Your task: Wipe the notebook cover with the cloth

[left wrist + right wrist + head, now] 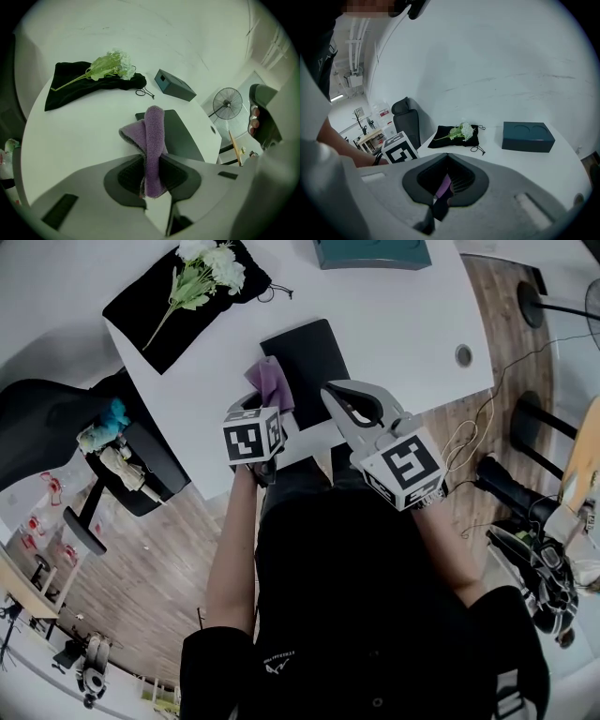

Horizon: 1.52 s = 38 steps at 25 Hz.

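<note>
Over the notebook's [309, 352] near left corner, the left gripper [151, 168] holds the purple cloth [153, 136]. Its fingers [126, 176] are clenched on the cloth's lower part, and the rest stands up from them in a loose fold. From the head view the cloth overlaps that corner of the dark cover. No view settles whether it is pressed onto the cover or just above it.

Right of the notebook's near edge, the right gripper [445, 180] is well apart from the cloth. Its fingers [464, 180] are drawn together with only a slit between them, and they grasp nothing. The purple glimpsed through that slit is most likely the cloth beyond, not something held.

The notebook lies closed and flat on the white tabletop [394, 324]. Beyond it to the left lies a black pouch [70, 89] with white flowers [112, 63] on top, and beyond it to the right stands a teal box [174, 86].

By my reading, 1 step is done: the cloth is picked up and brought to the notebook. The wiping looks barely begun at best, since the cloth sits at 1 corner and most of the cover lies uncovered beyond it. What remains is to lay the cloth flat on the cover and stroke across to the far right corner. The idle right gripper could steady the notebook while that happens.
</note>
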Each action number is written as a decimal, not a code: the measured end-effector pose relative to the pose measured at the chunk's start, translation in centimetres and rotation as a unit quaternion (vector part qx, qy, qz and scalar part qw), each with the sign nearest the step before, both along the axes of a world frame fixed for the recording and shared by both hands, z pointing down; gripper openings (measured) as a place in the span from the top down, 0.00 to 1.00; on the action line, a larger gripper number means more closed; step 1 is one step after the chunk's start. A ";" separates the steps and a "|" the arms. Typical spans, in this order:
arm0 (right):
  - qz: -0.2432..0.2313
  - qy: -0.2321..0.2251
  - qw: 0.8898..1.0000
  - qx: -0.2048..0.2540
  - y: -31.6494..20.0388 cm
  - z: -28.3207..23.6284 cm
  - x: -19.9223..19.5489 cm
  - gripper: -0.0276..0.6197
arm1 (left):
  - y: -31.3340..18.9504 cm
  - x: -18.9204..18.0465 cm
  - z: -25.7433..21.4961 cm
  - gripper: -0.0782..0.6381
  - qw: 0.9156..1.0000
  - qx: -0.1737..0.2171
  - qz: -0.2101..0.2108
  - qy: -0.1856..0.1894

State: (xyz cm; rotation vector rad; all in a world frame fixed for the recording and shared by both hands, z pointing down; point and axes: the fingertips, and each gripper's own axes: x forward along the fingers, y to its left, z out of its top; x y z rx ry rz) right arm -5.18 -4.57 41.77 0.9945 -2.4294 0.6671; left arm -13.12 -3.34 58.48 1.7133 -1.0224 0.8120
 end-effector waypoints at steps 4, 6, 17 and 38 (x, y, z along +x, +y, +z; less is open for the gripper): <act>-0.005 0.001 1.000 0.000 0.3 -0.1 0.3 0.95 | 0.4 -0.6 -0.1 0.77 1.000 -0.004 -0.019 -0.002; -0.010 0.000 1.000 0.001 0.2 -0.2 0.5 0.95 | 0.5 -1.0 -0.1 0.77 1.000 -0.002 -0.024 -0.012; -0.043 -0.010 0.999 0.004 0.6 -0.5 2.2 0.95 | 2.3 -2.5 -1.5 0.77 0.996 0.008 -0.085 -0.021; -0.096 -0.016 0.995 0.017 0.6 -1.0 7.2 0.95 | 4.7 6.8 -4.8 0.77 0.996 0.025 -0.083 0.005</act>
